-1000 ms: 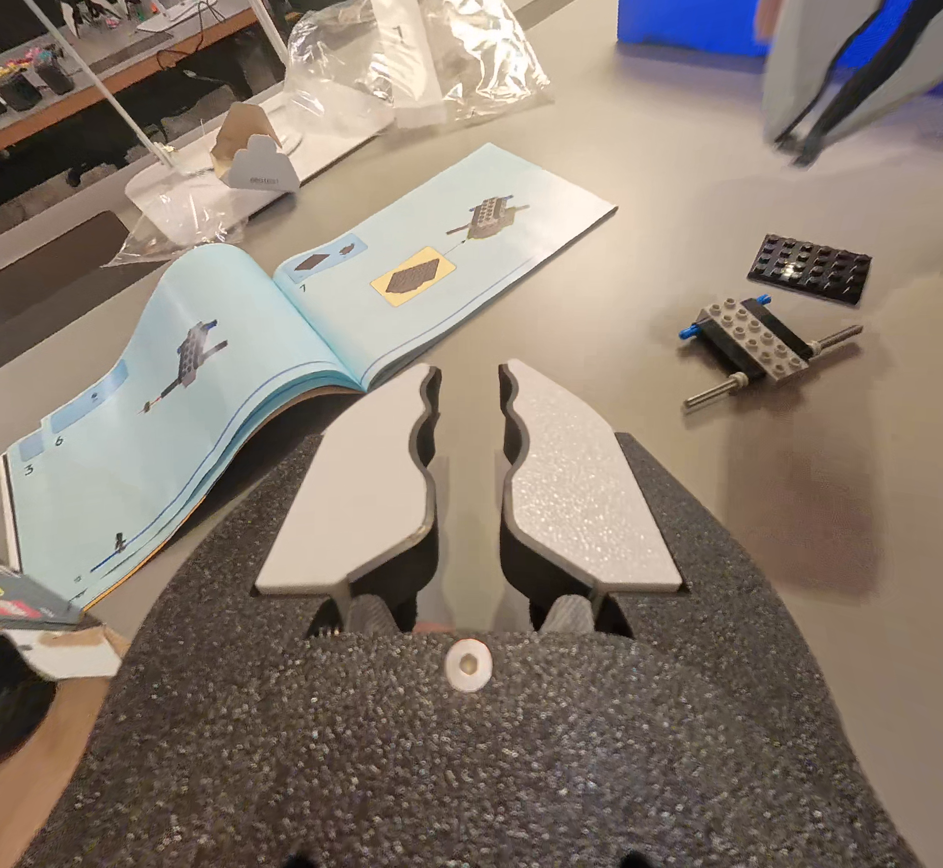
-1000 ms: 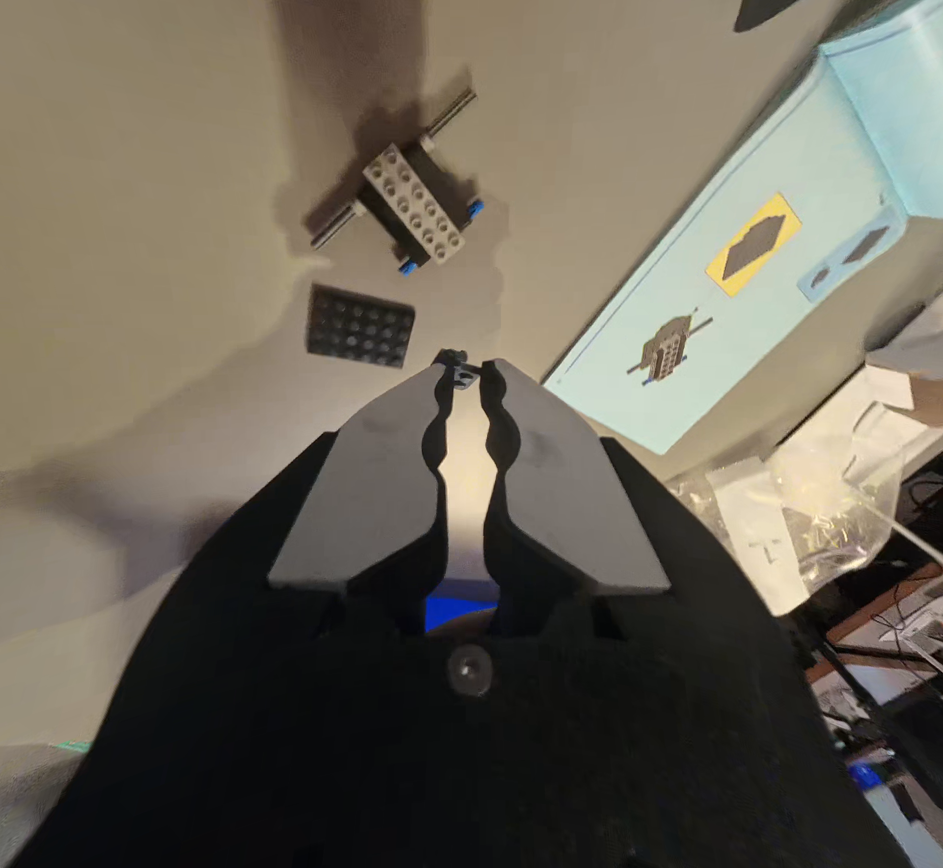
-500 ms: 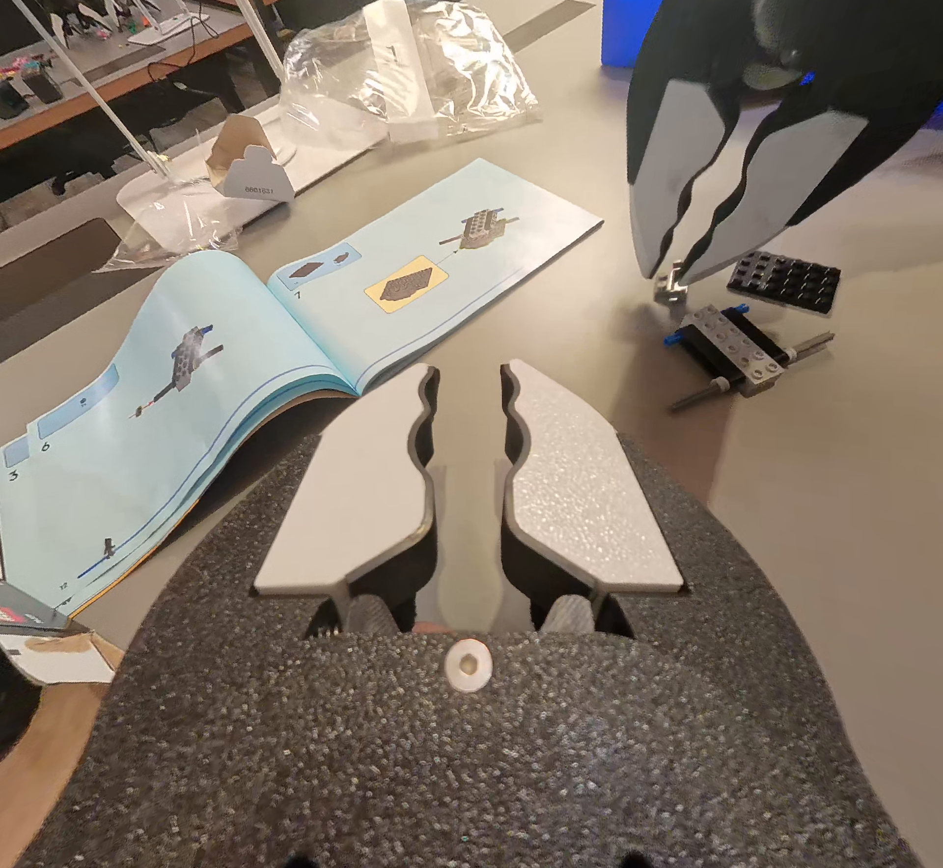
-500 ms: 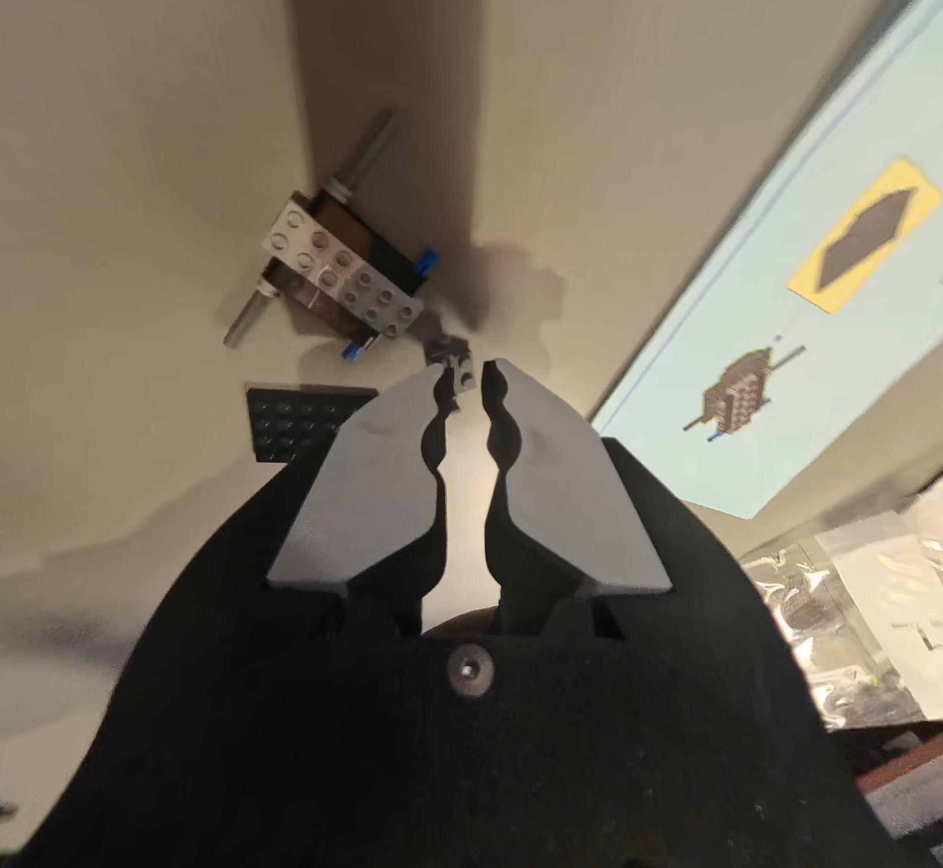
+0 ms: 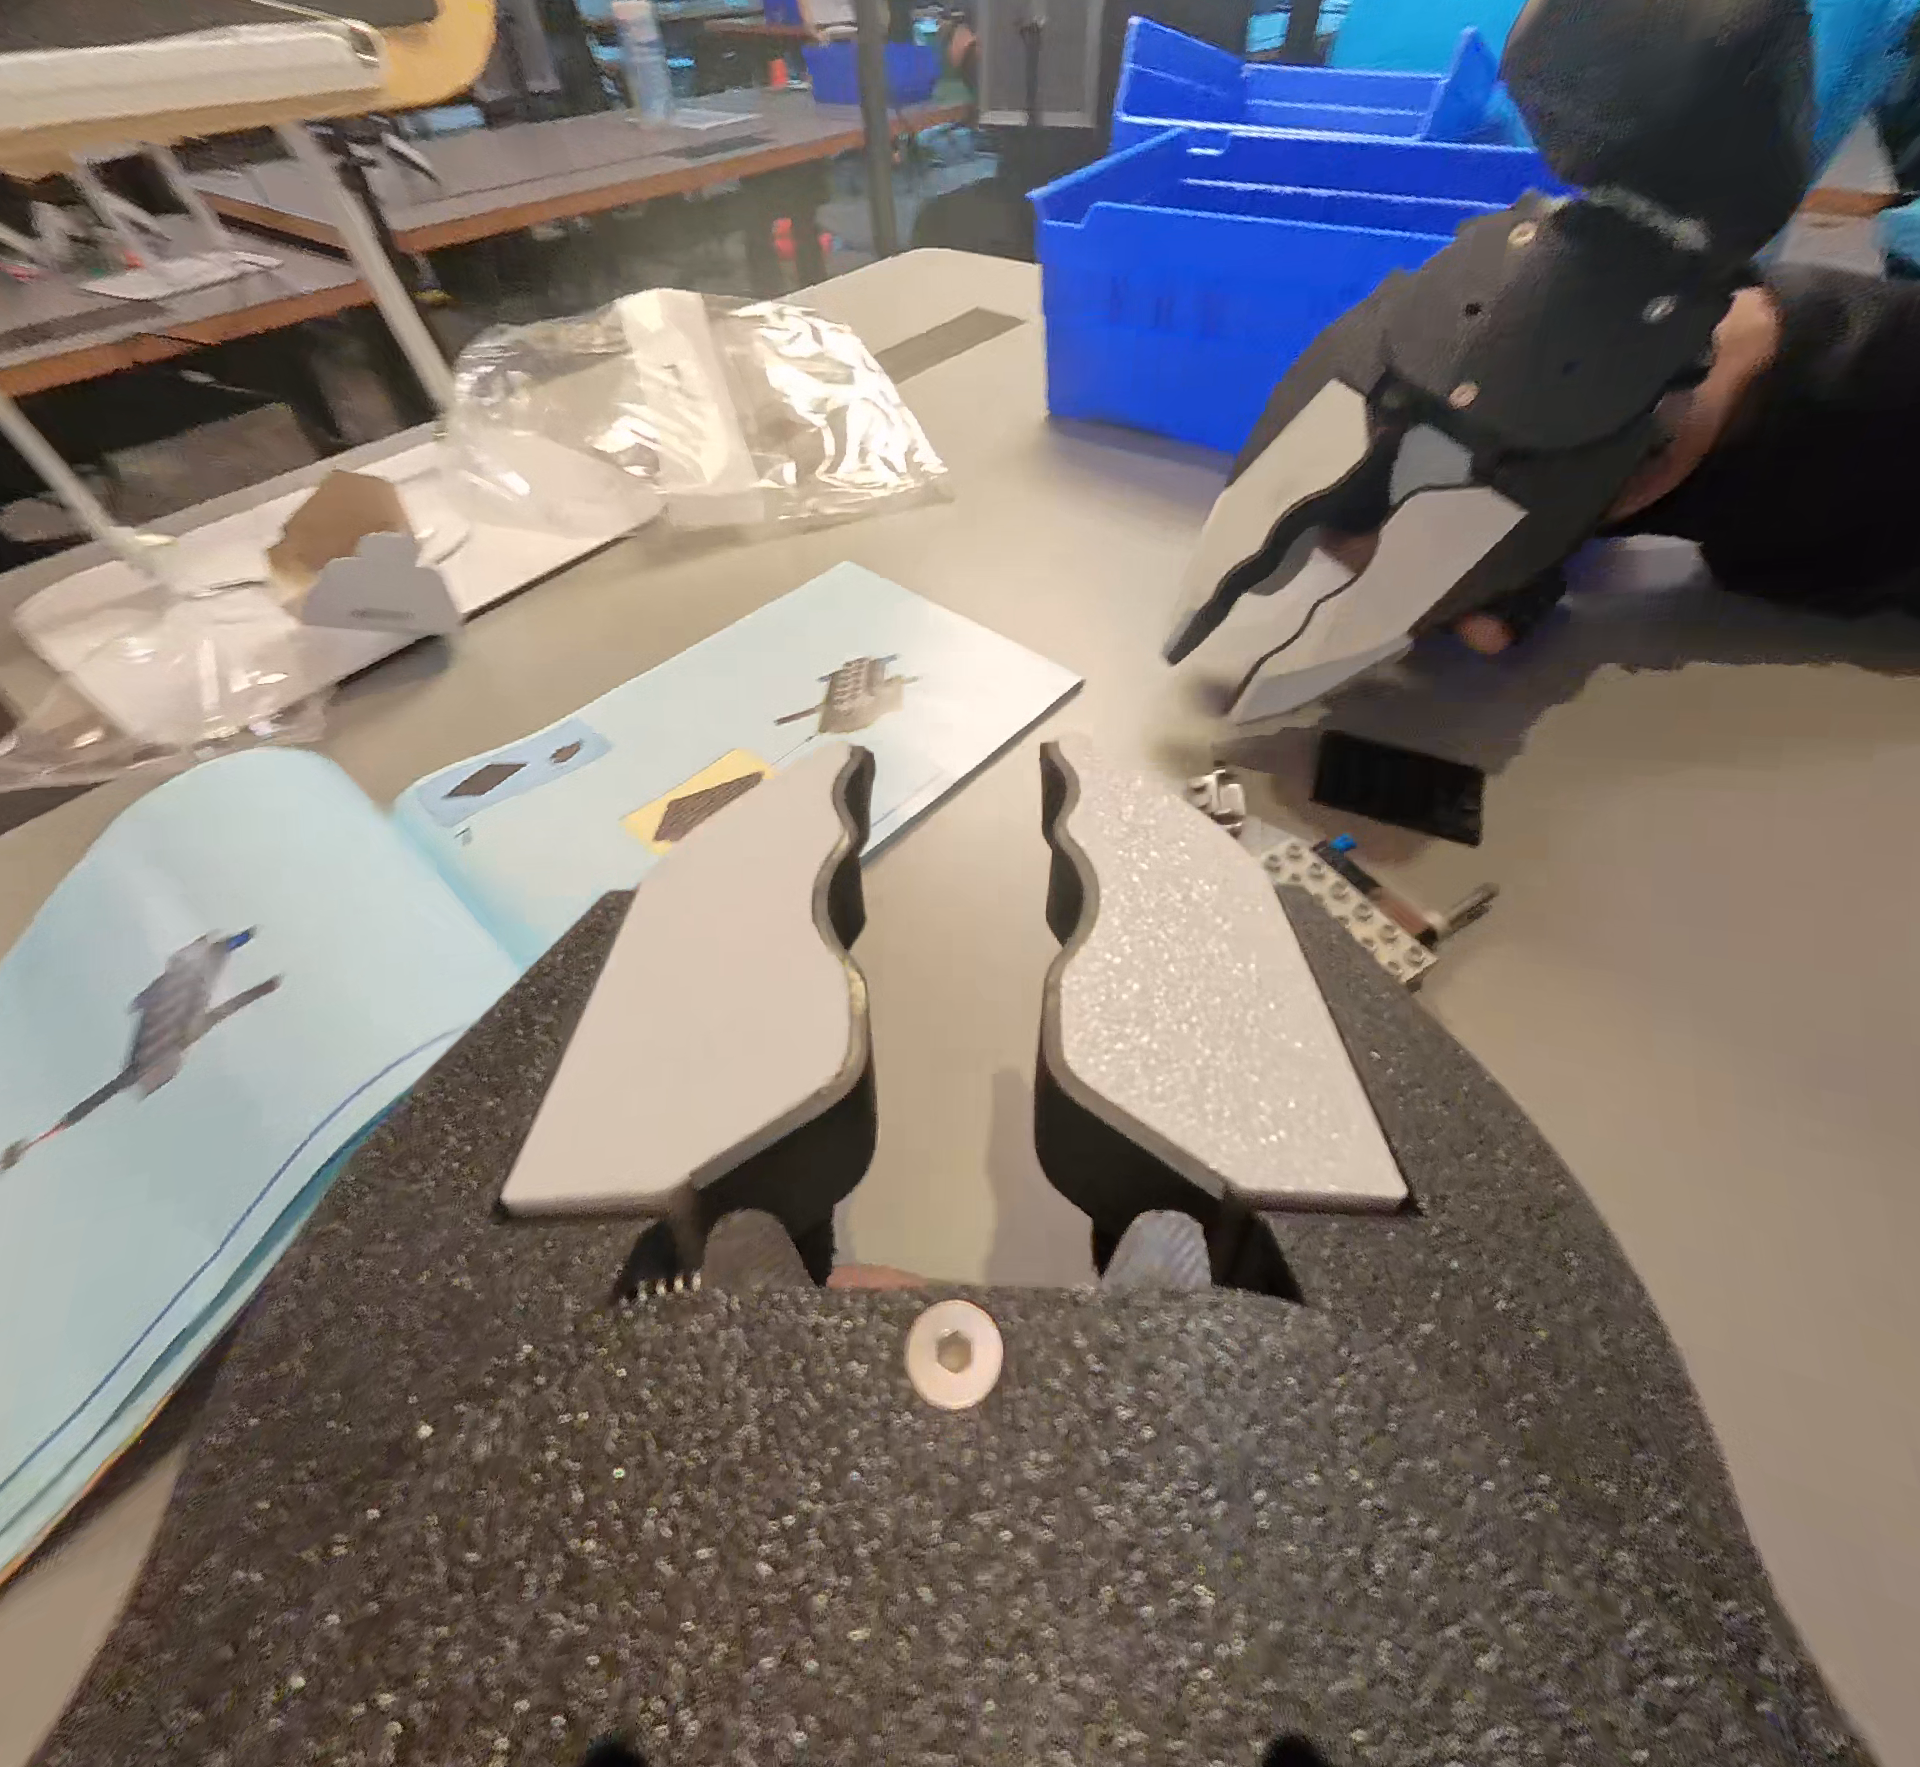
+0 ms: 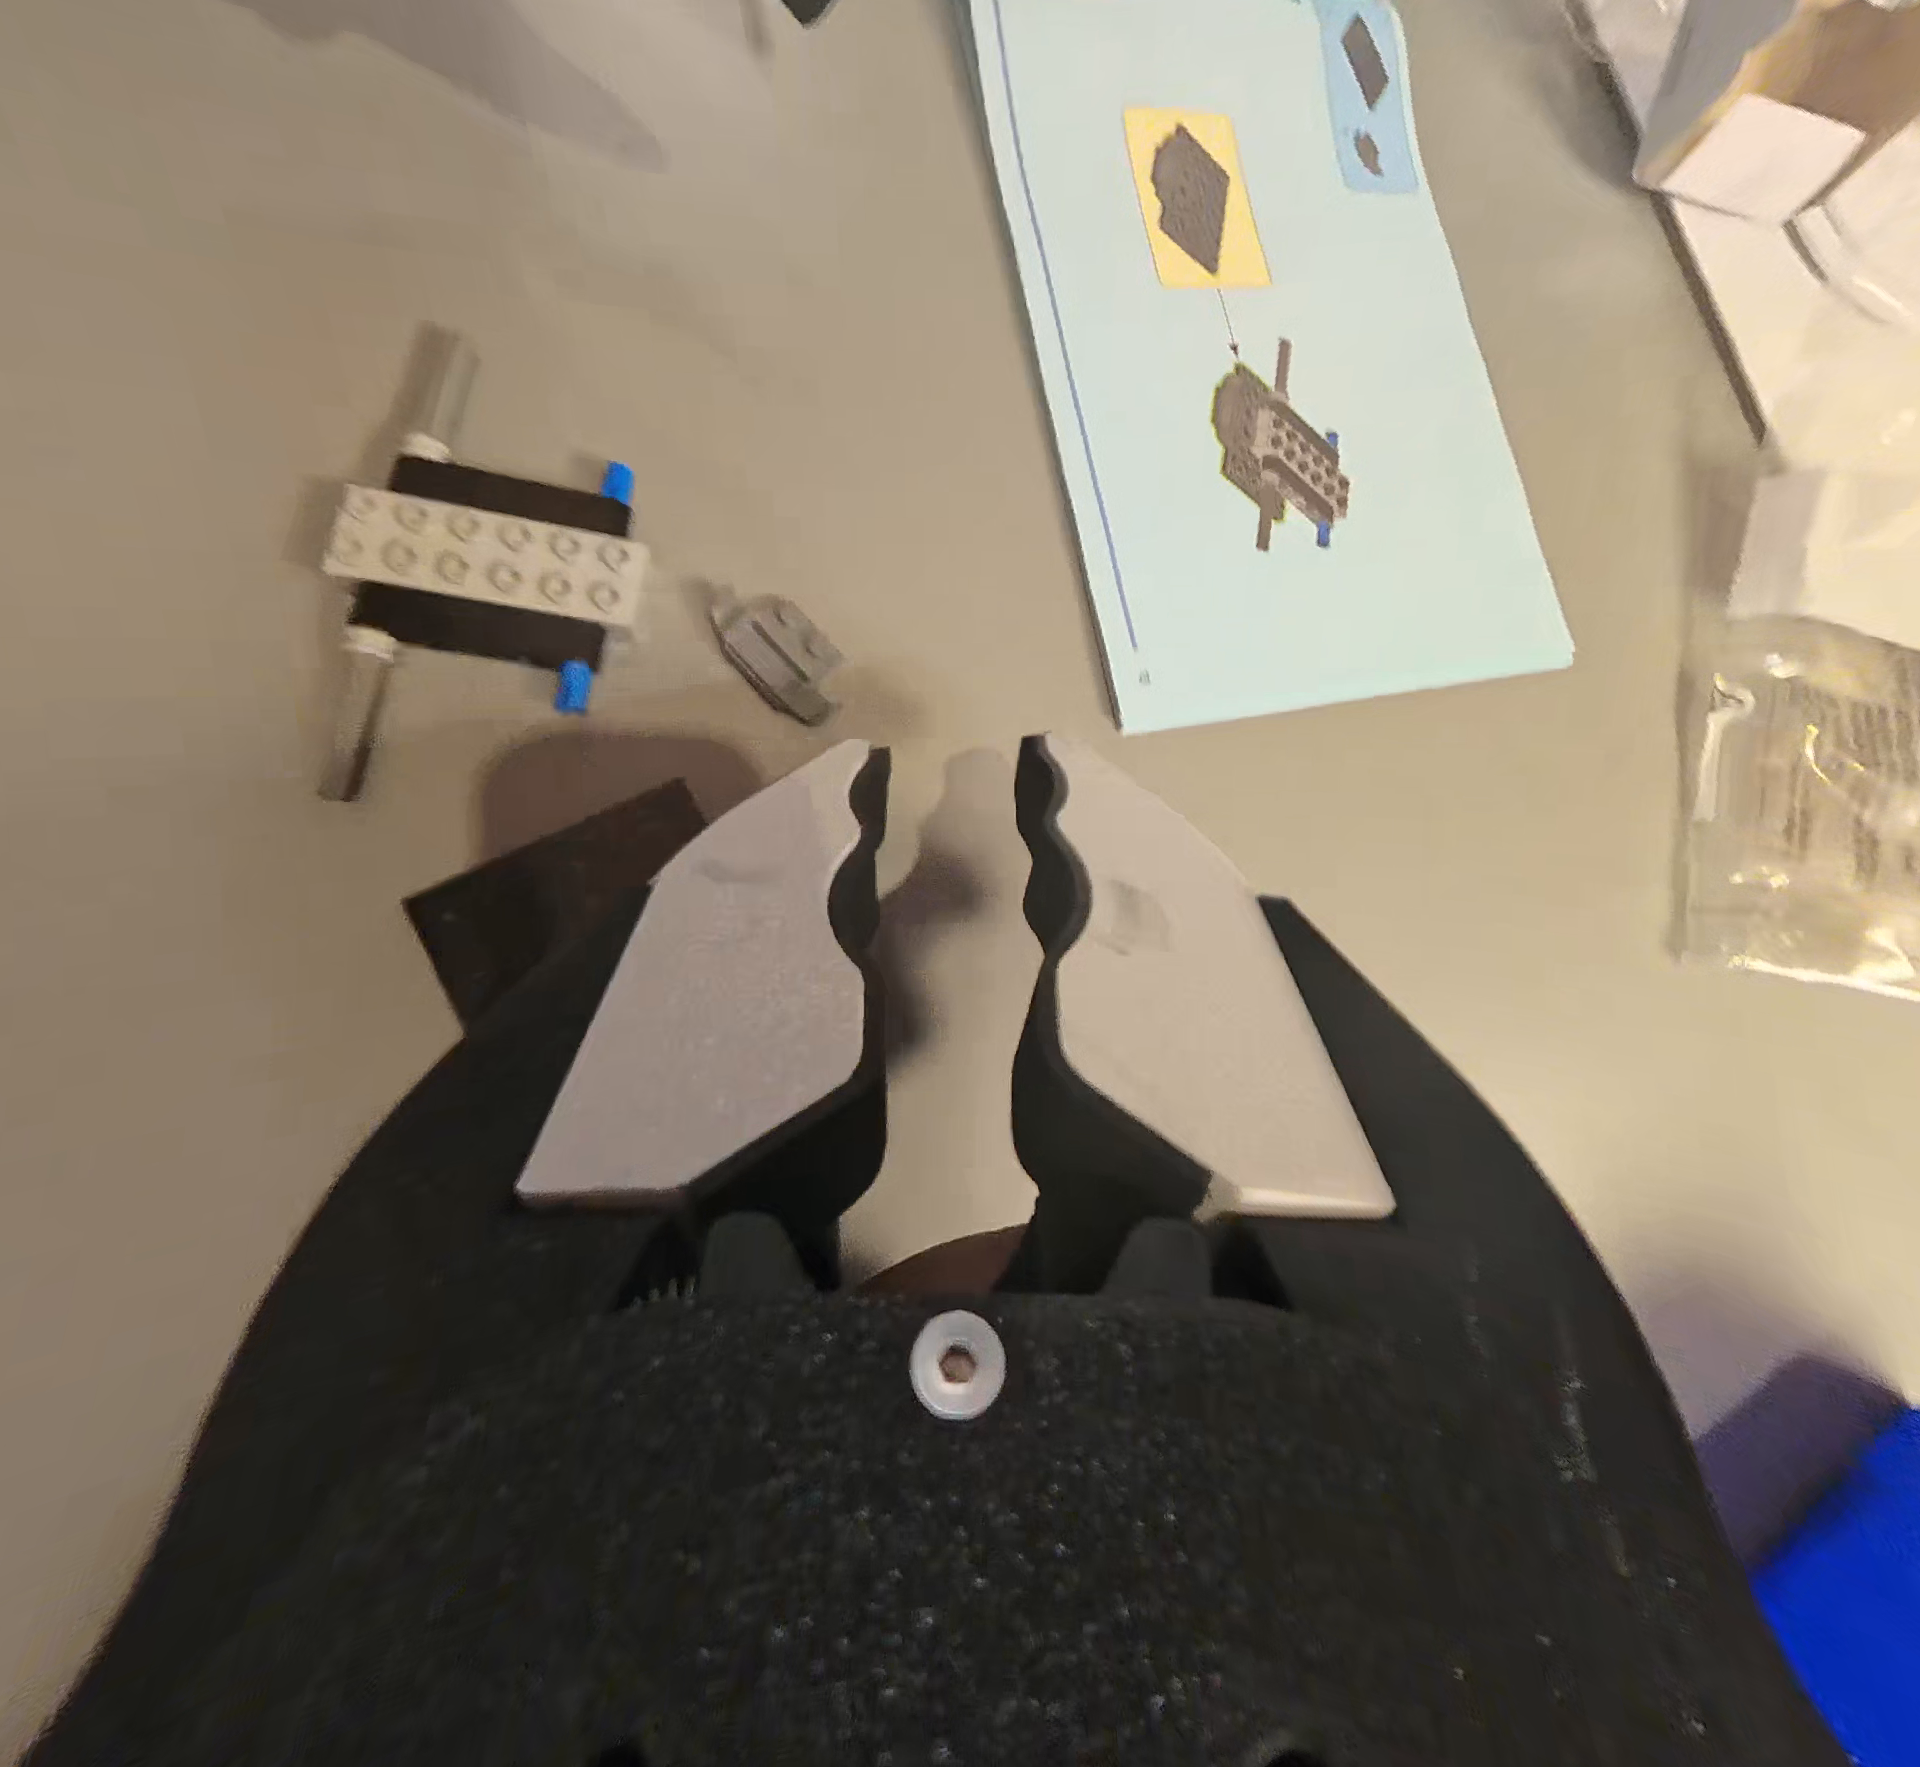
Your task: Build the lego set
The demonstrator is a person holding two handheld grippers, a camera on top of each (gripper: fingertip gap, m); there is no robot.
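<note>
The grey-and-black lego assembly (image 6: 488, 564) with axles and blue pins lies on the table; it also shows in the left wrist view (image 5: 1361, 907). A small grey lego piece (image 6: 779, 657) lies loose on the table just right of it, and shows in the left wrist view (image 5: 1221, 792). A black studded plate (image 6: 582, 870) lies beside my right gripper's left finger, and shows in the left wrist view (image 5: 1397, 787). My right gripper (image 6: 954, 761) is open and empty, just short of the grey piece. My left gripper (image 5: 951, 772) is open and empty, left of the assembly.
The open light-blue instruction booklet (image 5: 312, 938) lies left of the parts. Clear plastic bags (image 5: 707, 408) and torn cardboard (image 5: 364, 564) lie behind it. Blue bins (image 5: 1247, 283) stand at the back right. A person's hand holds the right gripper (image 5: 1210, 683). About 15 centimetres separates my left fingertips from my right. The right tips stand about 5 centimetres off the black studded plate (image 6: 582, 870). My left wrist view (image 5: 1388, 797) looks at it from another angle.
My right gripper opened and let go of the small grey piece, which now lies on the table beside the assembly. My left gripper opened wider and moved closer to the parts.
</note>
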